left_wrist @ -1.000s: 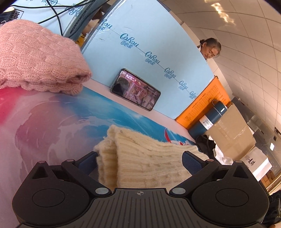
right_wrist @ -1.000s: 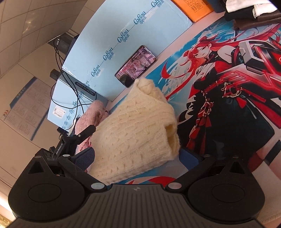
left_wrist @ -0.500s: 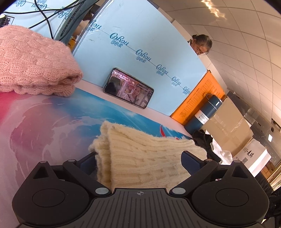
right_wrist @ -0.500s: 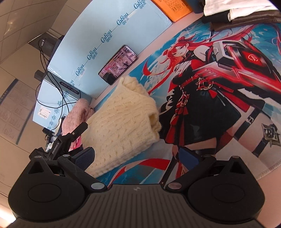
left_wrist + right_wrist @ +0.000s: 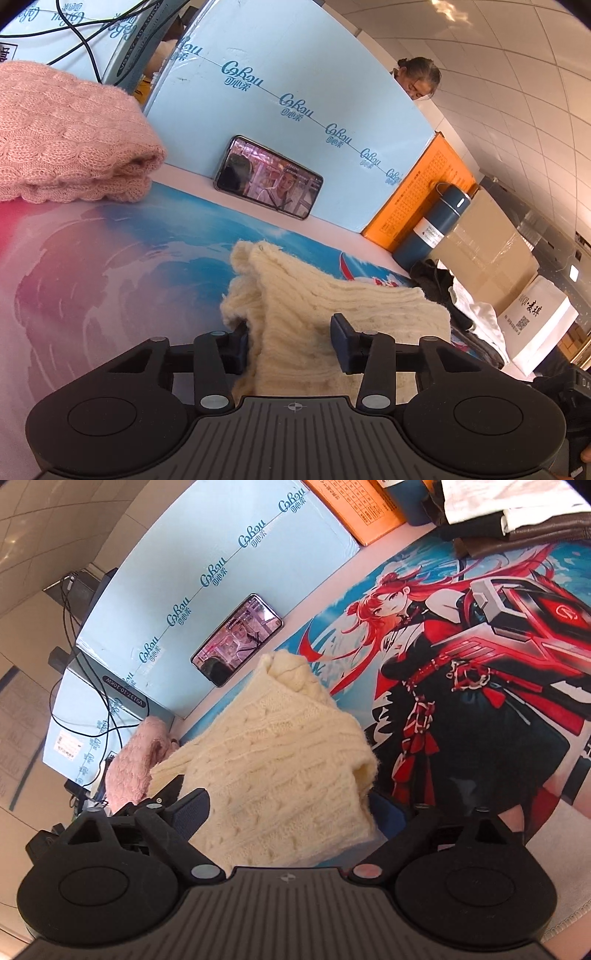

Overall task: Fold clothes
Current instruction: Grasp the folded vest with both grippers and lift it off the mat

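A folded cream cable-knit sweater (image 5: pixel 325 302) lies on the printed desk mat (image 5: pixel 92 266); it also shows in the right wrist view (image 5: pixel 273 753). My left gripper (image 5: pixel 291 343) has closed on the sweater's near edge, its pads pressing the thick fold from both sides. My right gripper (image 5: pixel 291 808) stands wide around the sweater's other side, jaws apart with the knit between them. A folded pink knit sweater (image 5: pixel 62 136) lies at the far left of the mat, also seen in the right wrist view (image 5: pixel 136 764).
A phone (image 5: pixel 267 177) leans on a light blue box (image 5: pixel 295 92) at the back. An orange box (image 5: pixel 421 199), a dark blue flask (image 5: pixel 432 229), cardboard boxes and dark and white clothes (image 5: pixel 509 520) stand right. Cables (image 5: pixel 85 686) hang left. A person (image 5: pixel 419 79) is behind.
My left gripper's jaws have narrowed from wide open onto the cream sweater's edge. My right gripper has moved back in around the sweater after pulling away half a second ago.
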`<state>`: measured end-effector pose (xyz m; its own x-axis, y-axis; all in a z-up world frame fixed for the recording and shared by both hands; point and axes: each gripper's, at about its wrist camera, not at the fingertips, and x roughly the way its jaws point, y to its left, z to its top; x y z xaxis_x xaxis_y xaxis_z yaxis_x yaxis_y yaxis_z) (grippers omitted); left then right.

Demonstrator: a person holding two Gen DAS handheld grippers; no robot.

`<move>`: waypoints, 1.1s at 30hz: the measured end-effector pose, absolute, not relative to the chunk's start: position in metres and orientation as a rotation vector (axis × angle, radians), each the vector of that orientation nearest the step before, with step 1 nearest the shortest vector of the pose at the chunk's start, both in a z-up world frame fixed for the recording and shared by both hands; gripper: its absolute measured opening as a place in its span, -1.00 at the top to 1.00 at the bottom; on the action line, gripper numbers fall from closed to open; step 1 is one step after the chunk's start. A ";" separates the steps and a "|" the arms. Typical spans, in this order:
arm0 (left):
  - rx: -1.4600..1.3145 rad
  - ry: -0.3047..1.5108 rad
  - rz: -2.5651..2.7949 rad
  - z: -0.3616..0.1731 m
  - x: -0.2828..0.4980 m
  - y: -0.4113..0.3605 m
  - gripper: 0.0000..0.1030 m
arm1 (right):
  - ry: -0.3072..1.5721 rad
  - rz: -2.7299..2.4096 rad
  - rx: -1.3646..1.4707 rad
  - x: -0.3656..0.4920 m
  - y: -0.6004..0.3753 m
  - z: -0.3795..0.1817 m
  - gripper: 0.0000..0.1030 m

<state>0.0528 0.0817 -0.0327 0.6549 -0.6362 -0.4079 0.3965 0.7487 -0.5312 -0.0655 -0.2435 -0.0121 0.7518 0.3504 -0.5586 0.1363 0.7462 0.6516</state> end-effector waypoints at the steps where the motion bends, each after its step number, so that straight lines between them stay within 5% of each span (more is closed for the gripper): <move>1: -0.410 0.604 -0.609 -0.031 0.051 0.081 0.41 | 0.722 0.110 0.711 -0.065 -0.241 -0.012 -0.32; 4: -0.375 0.563 -0.614 -0.025 0.043 0.078 0.59 | 0.722 0.129 0.725 -0.064 -0.241 -0.014 0.19; 8: -0.349 0.484 -0.610 -0.014 0.030 0.087 0.65 | 0.701 0.202 0.768 -0.064 -0.240 -0.010 0.38; 19: -0.316 0.188 -0.381 0.044 -0.004 0.174 0.65 | 0.612 0.533 0.658 -0.006 -0.156 0.046 0.39; 33: -0.441 0.065 -0.114 0.050 0.078 0.269 0.65 | 0.460 0.683 0.488 0.123 -0.015 0.072 0.39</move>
<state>0.0782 0.2685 0.0500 0.9916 -0.1238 -0.0383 0.0955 0.8981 -0.4292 0.1228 -0.0153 0.0724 0.6861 0.6874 -0.2382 -0.4797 0.6737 0.5621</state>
